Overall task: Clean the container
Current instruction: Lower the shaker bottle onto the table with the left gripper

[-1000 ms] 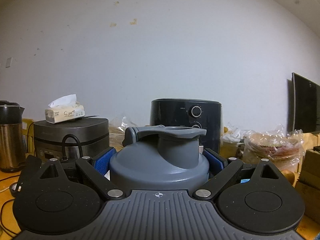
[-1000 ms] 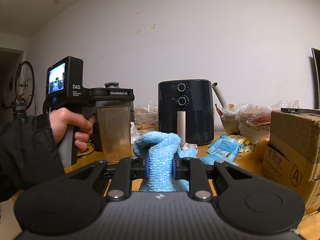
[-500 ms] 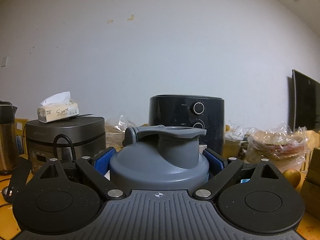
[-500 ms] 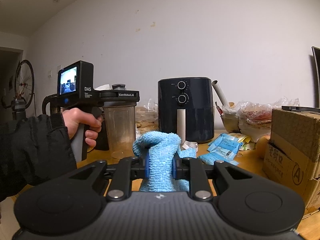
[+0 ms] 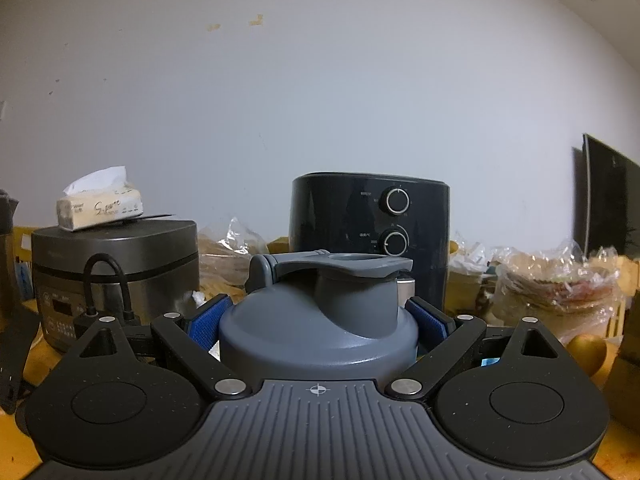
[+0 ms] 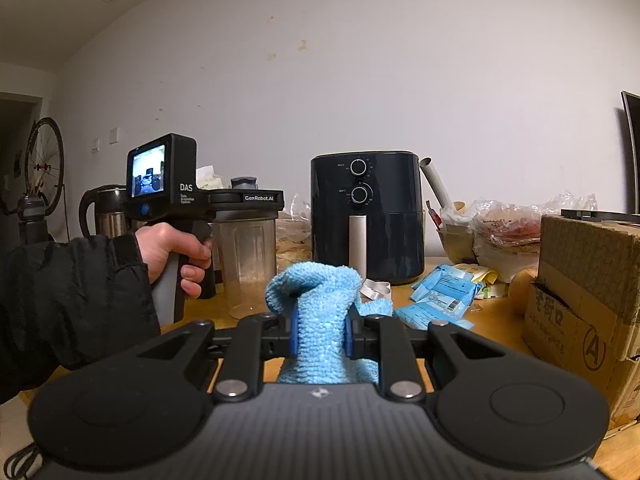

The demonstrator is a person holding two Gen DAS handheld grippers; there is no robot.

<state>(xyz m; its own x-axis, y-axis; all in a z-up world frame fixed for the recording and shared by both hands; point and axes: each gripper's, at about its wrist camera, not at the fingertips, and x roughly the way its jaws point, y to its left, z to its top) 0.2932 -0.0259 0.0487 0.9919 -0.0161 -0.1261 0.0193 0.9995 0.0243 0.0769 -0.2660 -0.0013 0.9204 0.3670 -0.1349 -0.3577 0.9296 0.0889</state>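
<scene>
My left gripper [image 5: 318,320] is shut on the grey lid [image 5: 320,316] of a clear plastic shaker bottle; its blue pads press both sides of the lid. In the right wrist view the bottle [image 6: 246,264] hangs upright under the left gripper [image 6: 248,200], a little above the wooden table [image 6: 496,320], with brownish residue at its bottom. My right gripper [image 6: 320,330] is shut on a light blue cloth [image 6: 316,304], held to the right of and nearer than the bottle.
A black air fryer [image 6: 366,216] stands at the back centre. A cardboard box [image 6: 588,312] is at the right, blue packets [image 6: 440,296] and bagged food [image 6: 508,232] behind. A rice cooker [image 5: 112,272] with a tissue pack and a kettle [image 6: 104,212] are at the left.
The left gripper has carried the bottle to the right and nearer the cloth. The right gripper and cloth have stayed still.
</scene>
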